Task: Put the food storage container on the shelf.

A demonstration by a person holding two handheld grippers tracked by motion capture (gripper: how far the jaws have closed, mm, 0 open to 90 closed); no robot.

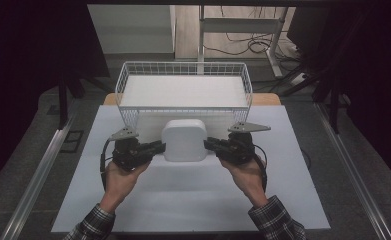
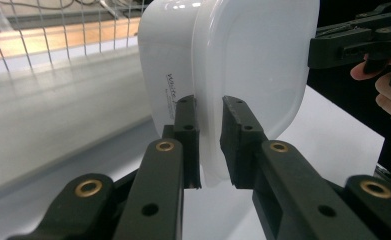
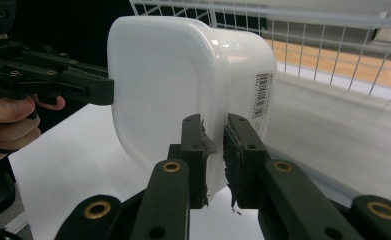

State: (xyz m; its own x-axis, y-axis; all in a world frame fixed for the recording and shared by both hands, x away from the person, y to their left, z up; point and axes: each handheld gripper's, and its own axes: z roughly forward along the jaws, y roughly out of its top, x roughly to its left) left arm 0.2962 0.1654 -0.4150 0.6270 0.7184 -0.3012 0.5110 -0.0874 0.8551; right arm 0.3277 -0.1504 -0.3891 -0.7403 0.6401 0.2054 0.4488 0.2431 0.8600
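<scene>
A: What have your grippers got?

B: My left gripper [image 2: 210, 142] is clamped on the rim of the white box [image 1: 184, 140], lid edge between its pads. My right gripper [image 3: 214, 155] pinches the opposite rim the same way. So the box hangs between my two hands, lid on.

A: Where is it, exactly?

B: Over the middle of the white mat [image 1: 183, 200], just in front of the wire basket [image 1: 125, 80] that stands at the mat's far edge. I'd say it is clear of the mat, though I can't be sure from above.

A: Going into the basket?

B: That's my guess. To do it well I'd keep both hands level with each other, so the box doesn't tip or twist out of the thin rim hold. It needs to clear the basket's near wall before going forward, then come down flat on the basket floor, and I'd let go with both at once.
</scene>
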